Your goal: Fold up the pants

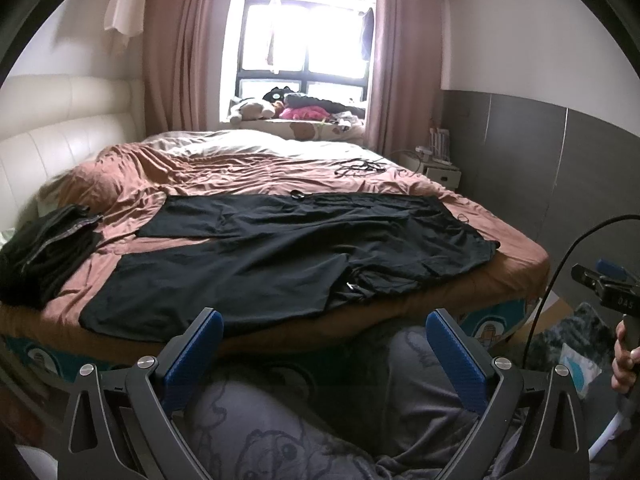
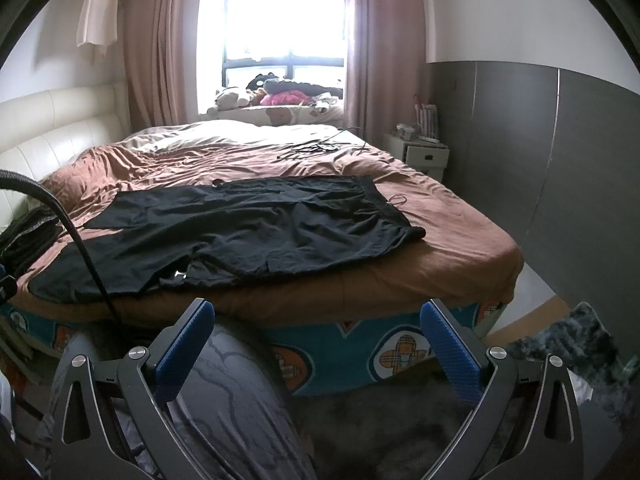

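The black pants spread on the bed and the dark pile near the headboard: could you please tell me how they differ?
The black pants lie spread out flat, legs towards the headboard, waistband at the far end; the dark pile is bunched into a heap. The pants cover much of the near bedspread; the pile takes only a corner. Both are dark fabric resting on the bedspread, untouched by either tongs.

The black pants are lying spread flat across the brown bed, waistband toward the right and legs reaching left. The right gripper is hovering low before the bed's near edge, jaws wide apart and holding nothing, above a grey-clad leg.
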